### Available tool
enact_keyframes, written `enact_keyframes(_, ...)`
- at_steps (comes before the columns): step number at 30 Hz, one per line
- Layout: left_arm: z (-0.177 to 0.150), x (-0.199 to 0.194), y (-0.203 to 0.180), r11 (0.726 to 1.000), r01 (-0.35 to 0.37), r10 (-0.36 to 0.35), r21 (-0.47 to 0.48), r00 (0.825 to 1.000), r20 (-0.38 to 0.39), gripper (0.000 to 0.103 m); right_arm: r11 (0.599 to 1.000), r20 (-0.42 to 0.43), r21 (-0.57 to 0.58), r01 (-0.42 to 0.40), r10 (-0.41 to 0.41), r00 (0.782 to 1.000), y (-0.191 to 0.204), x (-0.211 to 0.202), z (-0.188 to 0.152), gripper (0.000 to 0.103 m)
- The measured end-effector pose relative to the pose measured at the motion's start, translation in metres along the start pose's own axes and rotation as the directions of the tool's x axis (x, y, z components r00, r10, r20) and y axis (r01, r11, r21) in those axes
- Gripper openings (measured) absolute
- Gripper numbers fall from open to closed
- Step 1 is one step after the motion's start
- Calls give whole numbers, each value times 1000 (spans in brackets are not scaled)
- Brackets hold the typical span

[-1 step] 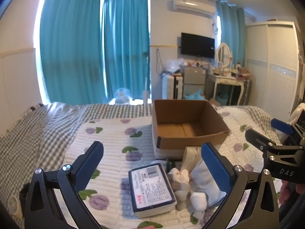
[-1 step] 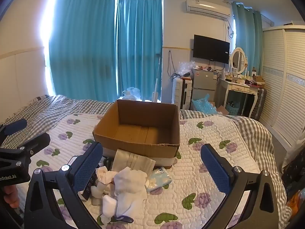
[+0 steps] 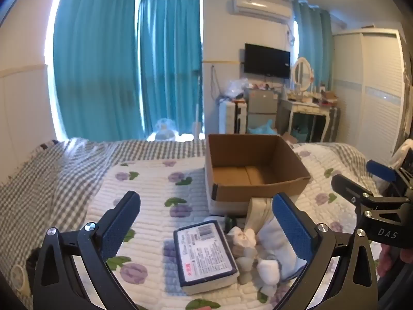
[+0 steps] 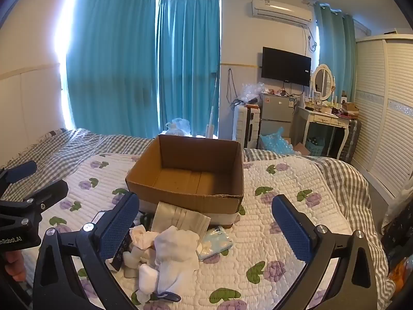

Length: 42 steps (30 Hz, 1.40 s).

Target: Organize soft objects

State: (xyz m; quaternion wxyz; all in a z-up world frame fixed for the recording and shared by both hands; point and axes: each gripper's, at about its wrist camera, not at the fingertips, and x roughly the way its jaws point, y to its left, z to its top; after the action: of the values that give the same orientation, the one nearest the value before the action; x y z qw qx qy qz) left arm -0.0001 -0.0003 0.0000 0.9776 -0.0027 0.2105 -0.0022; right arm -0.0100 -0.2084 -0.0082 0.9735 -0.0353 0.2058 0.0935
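Note:
An open, empty cardboard box (image 3: pixel 254 170) (image 4: pixel 191 173) sits on the quilted bed. In front of it lies a pile of white socks (image 4: pixel 173 253) (image 3: pixel 268 253), a folded beige cloth (image 4: pixel 180 218) (image 3: pixel 258 208), a light blue packet (image 4: pixel 215 242) and a dark-edged tissue pack (image 3: pixel 205 252). My left gripper (image 3: pixel 206 219) is open and empty above the tissue pack. My right gripper (image 4: pixel 205 222) is open and empty above the sock pile. Each gripper also shows in the other's view: the right (image 3: pixel 374 201), the left (image 4: pixel 23 199).
The bed has a white quilt with purple flowers (image 4: pixel 284 219) over a grey checked sheet (image 3: pixel 51 170). Beyond the bed stand teal curtains (image 4: pixel 144 64), a small fridge (image 4: pixel 276 115), a dressing table (image 4: pixel 325 118) and a white wardrobe (image 4: pixel 387 108).

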Motion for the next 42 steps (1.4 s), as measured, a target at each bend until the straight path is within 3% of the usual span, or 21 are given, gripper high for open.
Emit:
enact_keyframes(1,1,2,0,1000,-5,5,-6,1000,-26,103,1000,-1,-1,0,0,1000,0,0,0,103)
enact_keyframes(42,1,-1,5,1000,-28,28,-5,1000,-10,103,1000,-15,-23,-3,3,1000,4,6,-5,103)
